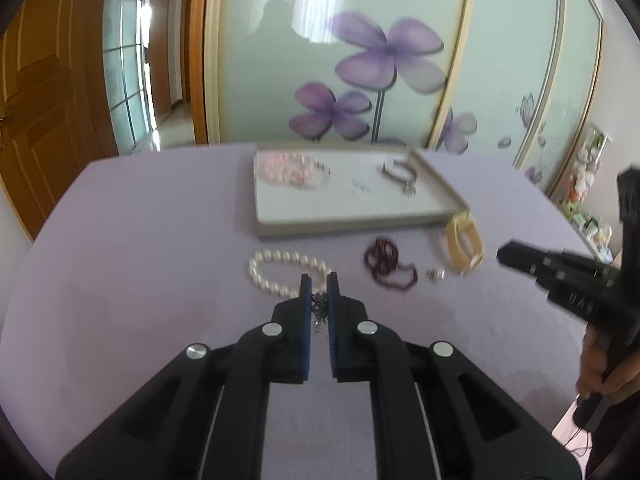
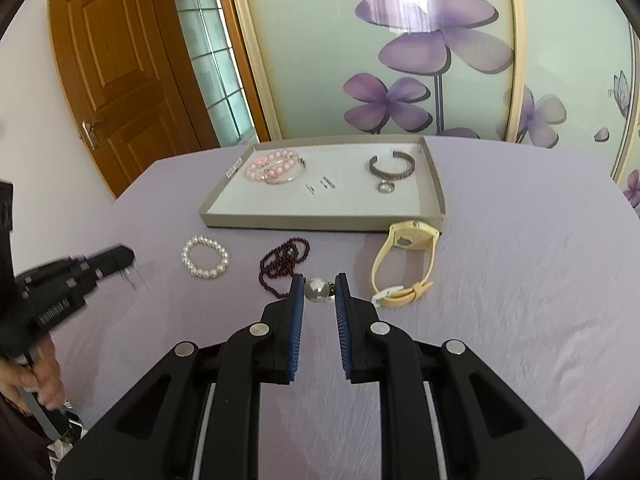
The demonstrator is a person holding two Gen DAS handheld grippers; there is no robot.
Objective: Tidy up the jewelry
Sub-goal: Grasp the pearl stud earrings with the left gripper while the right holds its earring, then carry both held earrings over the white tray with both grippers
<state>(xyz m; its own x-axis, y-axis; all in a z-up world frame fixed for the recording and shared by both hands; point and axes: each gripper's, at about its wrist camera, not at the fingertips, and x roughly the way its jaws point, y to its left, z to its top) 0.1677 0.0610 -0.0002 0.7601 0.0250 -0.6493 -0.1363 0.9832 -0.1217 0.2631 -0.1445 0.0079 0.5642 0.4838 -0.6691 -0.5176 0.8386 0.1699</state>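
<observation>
Left tool (image 1: 319, 286): seen at lower centre of the left wrist view, its jaws nearly shut on a small dark beaded piece (image 1: 319, 307) with a grey bead; it also shows at the left edge of the right wrist view, blurred
Right tool (image 2: 319, 286): at lower centre of the right wrist view, jaws parted, a silver pearl bead (image 2: 317, 289) framed between the tips; whether the pads touch it cannot be told
Tray (image 2: 320, 222): grey, set on the lilac bench (image 2: 520, 280) at centre frame, below the flowered wardrobe doors (image 2: 400, 60)
In the tray: a pink bead bracelet (image 2: 272, 166) at upper left, a metal cuff (image 2: 392, 166) at right with a small ring (image 2: 387, 187) just below it
On the bench: a white pearl bracelet (image 2: 205, 257) left of centre, a dark red bead strand (image 2: 282, 266) beside it, a cream watch (image 2: 404, 264) touching the tray's lower right corner
Background: a wooden door (image 2: 116, 64) at upper left
</observation>
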